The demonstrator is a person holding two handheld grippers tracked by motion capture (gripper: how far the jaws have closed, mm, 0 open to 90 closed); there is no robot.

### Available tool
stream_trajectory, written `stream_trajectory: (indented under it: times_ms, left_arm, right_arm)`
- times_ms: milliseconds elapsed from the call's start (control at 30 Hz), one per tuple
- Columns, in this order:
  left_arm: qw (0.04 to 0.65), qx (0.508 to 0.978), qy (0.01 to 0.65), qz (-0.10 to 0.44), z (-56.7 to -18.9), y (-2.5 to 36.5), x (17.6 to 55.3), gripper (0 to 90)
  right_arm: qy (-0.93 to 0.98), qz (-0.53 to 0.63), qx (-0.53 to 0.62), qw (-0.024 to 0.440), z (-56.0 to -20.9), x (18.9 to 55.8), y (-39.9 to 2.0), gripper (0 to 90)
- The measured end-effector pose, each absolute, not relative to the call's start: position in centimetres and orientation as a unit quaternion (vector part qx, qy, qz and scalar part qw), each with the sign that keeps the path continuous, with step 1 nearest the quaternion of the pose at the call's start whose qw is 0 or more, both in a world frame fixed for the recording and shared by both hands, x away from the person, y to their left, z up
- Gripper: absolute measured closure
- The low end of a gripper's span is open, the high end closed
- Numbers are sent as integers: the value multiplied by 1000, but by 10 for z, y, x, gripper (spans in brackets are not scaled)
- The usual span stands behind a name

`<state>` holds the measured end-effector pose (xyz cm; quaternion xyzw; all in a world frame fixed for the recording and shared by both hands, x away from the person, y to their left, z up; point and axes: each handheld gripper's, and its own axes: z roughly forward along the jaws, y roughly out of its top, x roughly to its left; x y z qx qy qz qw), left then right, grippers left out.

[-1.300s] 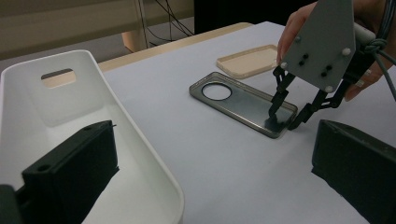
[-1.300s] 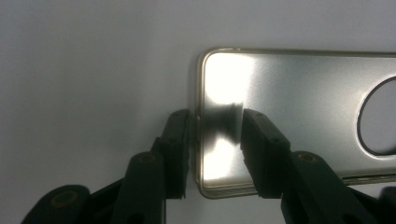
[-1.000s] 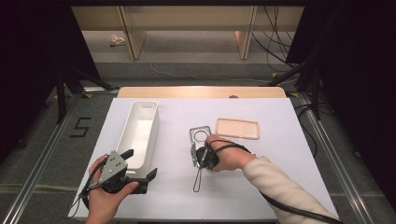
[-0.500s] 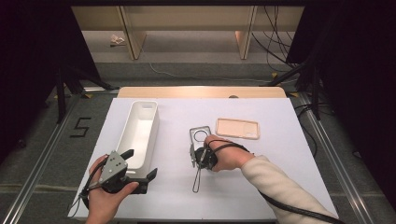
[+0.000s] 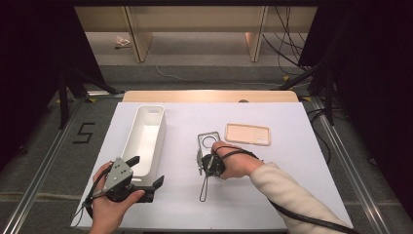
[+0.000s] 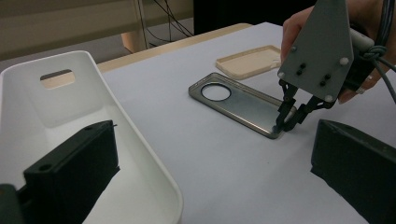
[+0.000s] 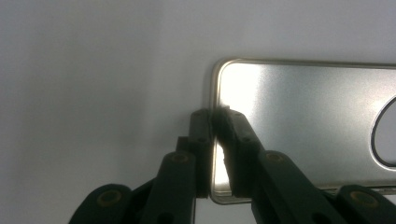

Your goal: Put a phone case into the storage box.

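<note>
The right gripper (image 7: 215, 114), its jaws just closing, pinches the short edge of the grey phone case (image 6: 238, 103), which lies flat just right of the white bin (image 5: 144, 138). Such a thin rim could slip free when lifted.

White worktop (image 5: 292, 161): white bin (image 5: 144, 139) at left, grey clear phone case (image 5: 208, 143) in the middle, beige phone case (image 5: 247, 134) just right of it.

The right hand (image 5: 233, 165) covers the near end of the clear grey phone case (image 5: 208, 142); the right gripper view crops its round camera opening.
</note>
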<state>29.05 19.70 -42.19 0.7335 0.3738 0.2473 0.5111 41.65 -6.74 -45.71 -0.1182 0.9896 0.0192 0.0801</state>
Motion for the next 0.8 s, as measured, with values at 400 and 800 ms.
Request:
stream_trajectory:
  times_ms: [400,800]
  left_arm:
    - [510,734,374,248,-422,197,290,2]
    - [511,733,374,247,-422,197,290,2]
  right_arm:
    - [989,20,-123,77,-457,416,-67,874]
    - [989,26,-117,83,-457,413,-69,891]
